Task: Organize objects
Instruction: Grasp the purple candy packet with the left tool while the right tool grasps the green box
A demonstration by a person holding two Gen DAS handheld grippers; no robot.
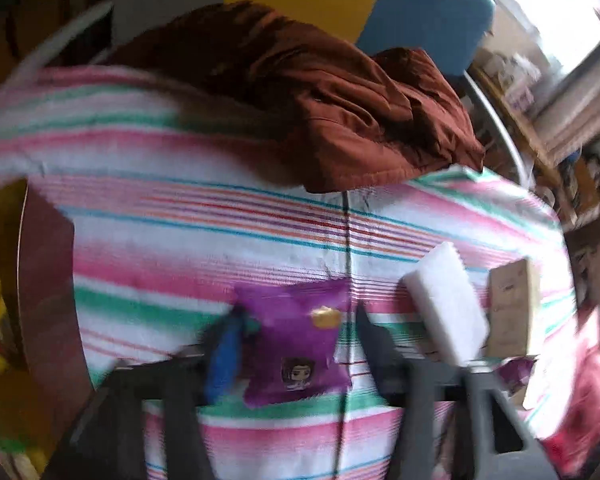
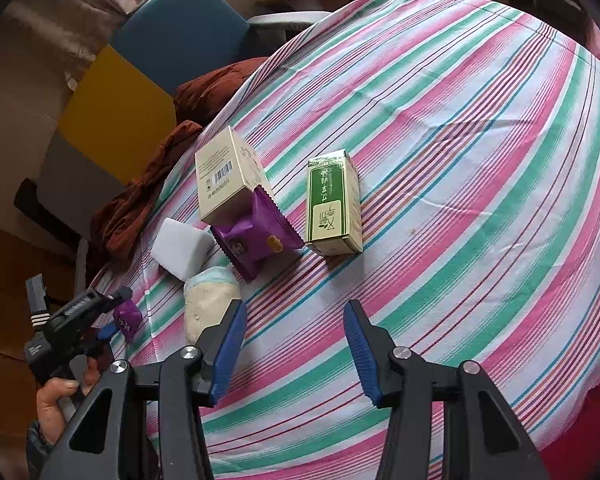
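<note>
The left gripper is clamped on a purple snack packet at the striped table's near-left edge. Sorting looks barely begun: boxes, a white sponge and another purple packet lie loosely clustered nearby. The right gripper hovers with jaws apart, empty.

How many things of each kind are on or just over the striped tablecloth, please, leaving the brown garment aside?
Boxes: 2
Purple packets: 2
White block: 1
Pale pouch: 1
Total: 6
</note>
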